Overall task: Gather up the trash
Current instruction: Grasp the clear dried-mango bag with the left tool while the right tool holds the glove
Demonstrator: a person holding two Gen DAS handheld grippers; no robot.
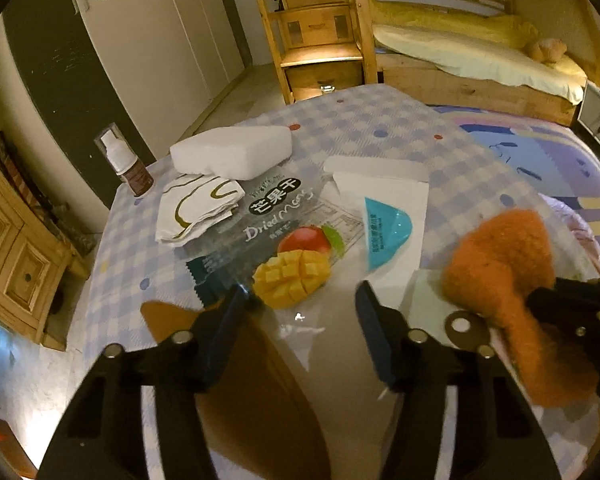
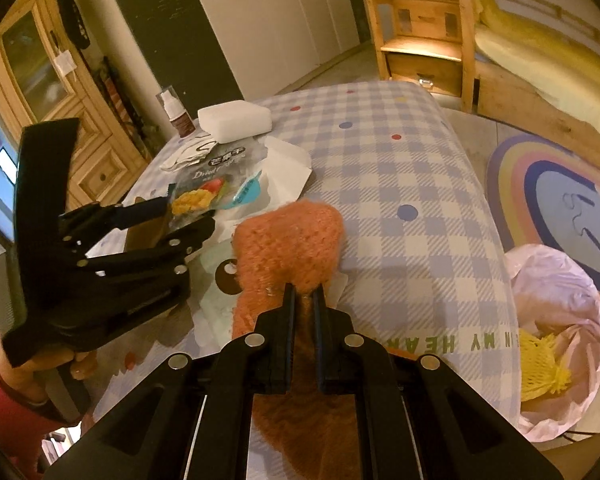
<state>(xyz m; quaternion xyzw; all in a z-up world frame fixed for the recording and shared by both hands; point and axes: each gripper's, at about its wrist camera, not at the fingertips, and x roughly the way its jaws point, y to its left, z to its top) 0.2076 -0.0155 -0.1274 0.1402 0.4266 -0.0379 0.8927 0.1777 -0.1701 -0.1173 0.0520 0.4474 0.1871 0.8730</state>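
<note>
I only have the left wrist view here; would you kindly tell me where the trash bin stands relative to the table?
Observer: In the right wrist view, a bin lined with a pink bag stands on the floor just off the right edge of the checked table, beside the rainbow rug.
Operator: Thank you. Is there anything in it already?
Observer: Yes, a yellow foam net lies inside the bag.
Operator: And how is the right gripper doing with that orange cloth?
Observer: The right gripper is shut on the near end of the orange fuzzy cloth, which is draped on the table ahead of it.
</note>
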